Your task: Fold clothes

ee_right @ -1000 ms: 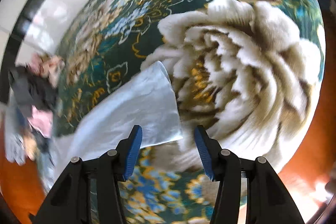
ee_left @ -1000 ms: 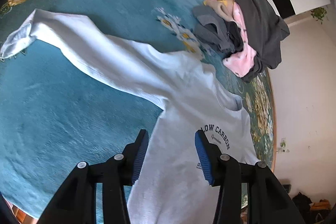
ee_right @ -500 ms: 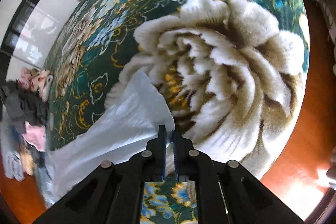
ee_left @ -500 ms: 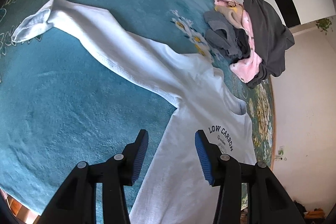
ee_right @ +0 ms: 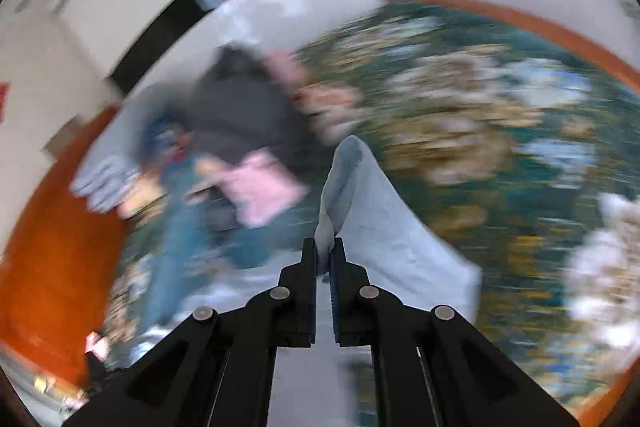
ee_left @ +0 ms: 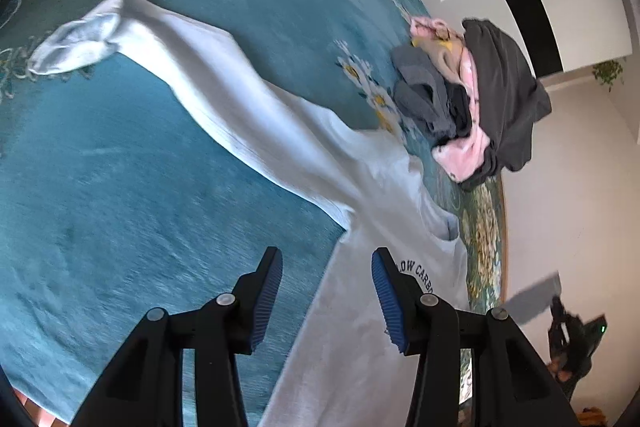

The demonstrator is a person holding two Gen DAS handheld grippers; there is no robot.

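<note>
Fabric of the white sweatshirt (ee_left: 360, 339) lies spread on the teal floral carpet (ee_left: 120, 187); the left gripper (ee_left: 326, 297) hovers released over its side edge, while the right gripper (ee_right: 325, 259) is clenched on the sleeve cuff (ee_right: 360, 203), raised above the carpet near the clothes pile (ee_right: 240, 131).

Left tongs (ee_left: 326, 297) agape, right tongs (ee_right: 325, 259) clamped.

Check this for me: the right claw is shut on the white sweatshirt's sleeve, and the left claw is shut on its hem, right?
Not quite. The left claw is open, gripping nothing, hovering above the sweatshirt, as the left wrist view shows. The right claw is indeed shut on the sleeve.
</note>
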